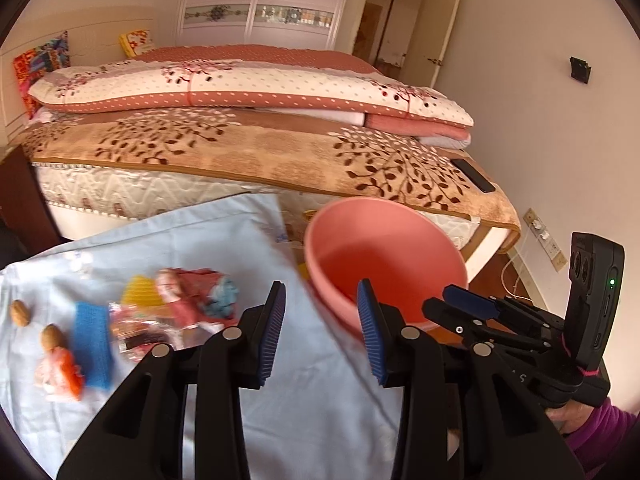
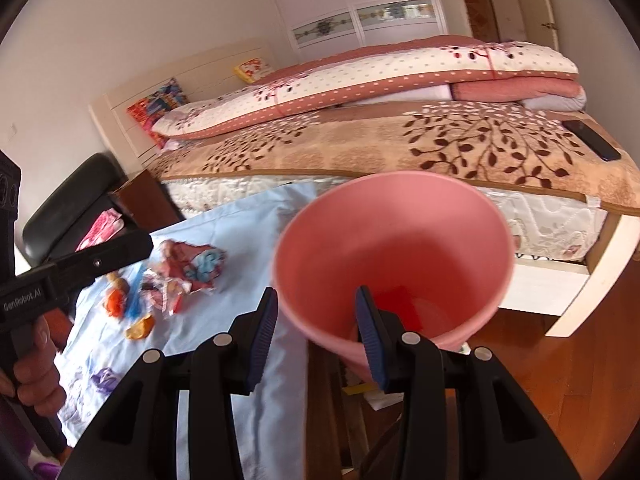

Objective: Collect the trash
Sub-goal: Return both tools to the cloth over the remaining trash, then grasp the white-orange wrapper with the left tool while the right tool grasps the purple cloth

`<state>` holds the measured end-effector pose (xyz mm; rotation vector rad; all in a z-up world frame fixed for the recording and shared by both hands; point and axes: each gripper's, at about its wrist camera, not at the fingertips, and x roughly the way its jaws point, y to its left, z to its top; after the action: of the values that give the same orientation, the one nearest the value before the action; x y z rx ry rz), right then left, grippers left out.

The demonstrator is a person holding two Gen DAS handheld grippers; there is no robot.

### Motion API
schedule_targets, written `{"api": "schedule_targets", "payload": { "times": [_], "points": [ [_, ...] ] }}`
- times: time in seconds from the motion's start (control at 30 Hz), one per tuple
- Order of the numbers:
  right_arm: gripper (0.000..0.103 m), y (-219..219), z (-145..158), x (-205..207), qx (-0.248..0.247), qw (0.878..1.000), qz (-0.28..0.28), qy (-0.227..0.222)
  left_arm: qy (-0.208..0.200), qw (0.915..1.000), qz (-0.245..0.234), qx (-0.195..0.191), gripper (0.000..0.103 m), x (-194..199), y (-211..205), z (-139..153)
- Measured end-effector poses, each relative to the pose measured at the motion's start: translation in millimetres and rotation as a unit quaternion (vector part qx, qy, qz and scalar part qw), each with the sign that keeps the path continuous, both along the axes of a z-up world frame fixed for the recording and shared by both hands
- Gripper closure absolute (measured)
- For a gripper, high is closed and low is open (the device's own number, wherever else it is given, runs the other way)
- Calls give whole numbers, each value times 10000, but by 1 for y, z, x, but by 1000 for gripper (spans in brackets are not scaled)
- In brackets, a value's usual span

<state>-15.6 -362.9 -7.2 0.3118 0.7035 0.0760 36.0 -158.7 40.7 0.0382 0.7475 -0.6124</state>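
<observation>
Nearest the right wrist camera, the right gripper has its jaws apart with the near rim of the pink bin standing between them; the pads do not look pressed on the wall, though blur makes that hard to swear to. In the left wrist view the left gripper is also open and empty — nothing lies between its blue pads, only the pale blue cloth beneath. The bin sits just off the cloth's right edge, tilted toward the cameras, and seems empty apart from a reddish patch at its bottom.

The trash is a little further out on the cloth, to the left of both grippers: a crinkly clear wrapper, a red crumpled wrapper, a blue strip, an orange scrap, a yellow piece and two nut shells. None of it is in the bin yet, so I judge the collecting barely begun.

The risks: the bin's rim is unsupported if the right jaws are loose, so it could tip or slide off as trash is dropped in. The light wrappers could slip from the pads, and a low pinch might snag the cloth and drag the pile.

Beyond lies the bed, a dark phone near its corner.
</observation>
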Motion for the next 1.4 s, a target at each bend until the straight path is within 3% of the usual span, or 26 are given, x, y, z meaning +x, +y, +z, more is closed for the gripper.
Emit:
{"api": "schedule_targets", "payload": {
  "times": [0.23, 0.37, 0.6, 0.77, 0.97, 1.3, 1.4],
  "points": [
    [63, 52, 7, -7, 100, 9945, 1045, 48, -165, 9978, 628, 93, 65, -15, 67, 9],
    [63, 88, 5, -11, 141, 9839, 1773, 190, -184, 9954, 929, 147, 65, -25, 97, 9],
    [63, 153, -2, -18, -134, 9491, 3112, 461, -218, 9922, 1191, 281, 65, -40, 135, 5],
    [50, 198, -9, -19, -453, 9200, 3848, 592, -175, 9902, 1344, 325, 65, -47, 160, 1],
    [47, 236, -24, -7, -613, 9014, 4214, 780, 69, 9857, 1624, 441, 65, -44, 190, -16],
    [47, 262, -47, 11, -804, 8965, 4234, 1022, 665, 9785, 1925, 316, 65, -6, 210, -53],
    [62, 260, -52, 16, -822, 9014, 4105, 1102, 736, 9791, 1891, 159, 65, 2, 203, -57]
  ]
}}
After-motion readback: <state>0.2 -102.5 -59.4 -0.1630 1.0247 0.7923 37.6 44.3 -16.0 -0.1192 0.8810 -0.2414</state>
